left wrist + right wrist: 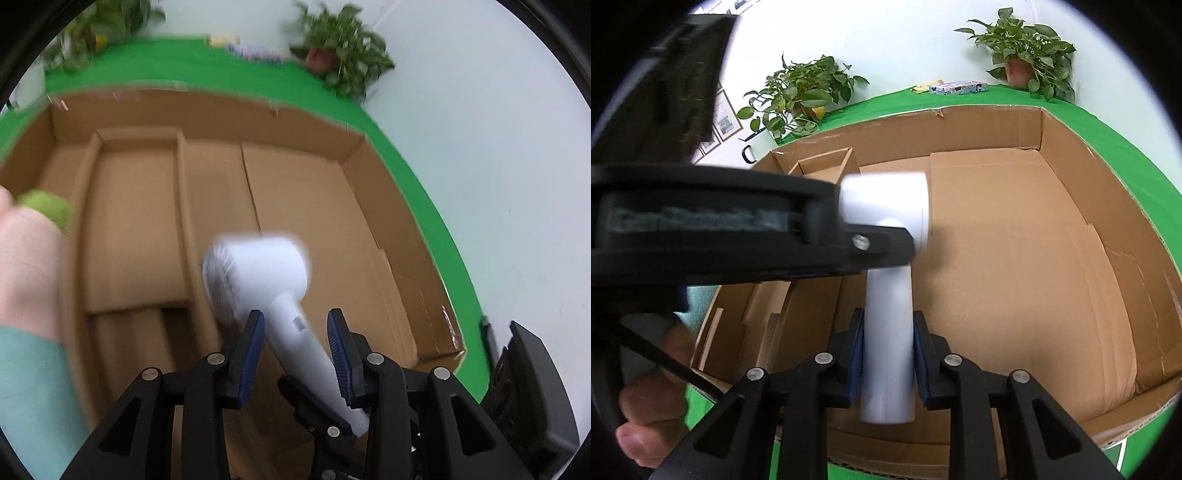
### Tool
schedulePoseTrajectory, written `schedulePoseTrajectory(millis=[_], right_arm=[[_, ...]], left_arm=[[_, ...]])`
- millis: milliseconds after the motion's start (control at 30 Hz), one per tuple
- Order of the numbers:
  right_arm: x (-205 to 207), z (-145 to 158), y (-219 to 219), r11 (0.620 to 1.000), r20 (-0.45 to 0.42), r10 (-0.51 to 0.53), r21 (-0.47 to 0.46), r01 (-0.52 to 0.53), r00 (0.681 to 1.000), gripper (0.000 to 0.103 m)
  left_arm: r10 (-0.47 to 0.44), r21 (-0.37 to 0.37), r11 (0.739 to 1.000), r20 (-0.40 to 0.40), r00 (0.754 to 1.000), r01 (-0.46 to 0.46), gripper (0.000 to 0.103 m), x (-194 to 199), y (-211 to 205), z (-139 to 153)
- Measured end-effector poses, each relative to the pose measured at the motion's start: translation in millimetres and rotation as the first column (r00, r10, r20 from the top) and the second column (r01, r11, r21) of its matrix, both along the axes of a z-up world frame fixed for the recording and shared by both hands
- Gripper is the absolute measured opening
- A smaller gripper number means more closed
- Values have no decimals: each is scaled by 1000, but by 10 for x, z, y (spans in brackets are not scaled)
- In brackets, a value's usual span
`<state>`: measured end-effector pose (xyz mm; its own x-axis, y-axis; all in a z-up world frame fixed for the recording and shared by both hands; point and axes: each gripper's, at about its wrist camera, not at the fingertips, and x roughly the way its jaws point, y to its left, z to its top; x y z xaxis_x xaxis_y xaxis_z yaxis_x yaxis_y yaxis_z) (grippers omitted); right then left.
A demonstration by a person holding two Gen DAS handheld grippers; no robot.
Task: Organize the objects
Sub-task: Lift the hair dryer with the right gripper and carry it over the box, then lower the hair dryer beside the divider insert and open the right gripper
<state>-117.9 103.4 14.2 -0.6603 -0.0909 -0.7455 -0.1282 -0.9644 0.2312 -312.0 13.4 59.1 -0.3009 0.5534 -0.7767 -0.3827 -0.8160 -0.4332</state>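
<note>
A white hair dryer (258,273) hangs over the open cardboard box (332,206), its head toward the box's dividers. My right gripper (888,321) is shut on the dryer's handle (888,350), with both blue pads pressed against it. My left gripper (295,314) straddles the handle just under the head. Its jaws stand open, and a gap shows beside the right pad (338,347). In the right wrist view a left gripper finger (871,243) crosses in front of the dryer's neck. The box floor (1015,258) under the dryer is bare.
The box sits on a green cloth (1126,147) and has narrow cardboard compartments (136,221) on its left side. Potted plants (1030,55) and small packets (956,88) stand along the back wall. A hand in a teal sleeve (26,266) is at the left edge.
</note>
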Motion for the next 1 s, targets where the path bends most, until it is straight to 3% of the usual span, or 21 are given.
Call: schedulePoseTrajectory(millis=[133,300,433,533,667,833,1000], right_arm=[[-17,5,-7,1000,7,9,-11,-8,1000,27],[-36,50,-3,996,18,57,-67,-56,998,27],[-81,74,48,994,40,78,-86,-74,996,27],[-126,100,18,993,64,105,-56,-102,992,27],[-168,4,-88,990,124,139,-55,-133,983,23],[-123,-11,-120,992,133,120,-64,-112,984,23],[-106,3,-163,992,145,118,-64,-110,982,23]], left_arm=[[24,1,1000,-62,998,-24,38,188,-191,189],[43,-72,996,-125,991,-52,38,539,-482,224],[15,-165,986,-109,994,-33,38,693,-529,53],[4,-156,988,-118,993,-23,38,773,-529,20],[-7,-200,980,-122,993,-18,40,799,-469,14],[8,-245,969,-123,992,-39,33,739,-490,32],[4,-257,966,-121,993,-35,33,778,-513,24]])
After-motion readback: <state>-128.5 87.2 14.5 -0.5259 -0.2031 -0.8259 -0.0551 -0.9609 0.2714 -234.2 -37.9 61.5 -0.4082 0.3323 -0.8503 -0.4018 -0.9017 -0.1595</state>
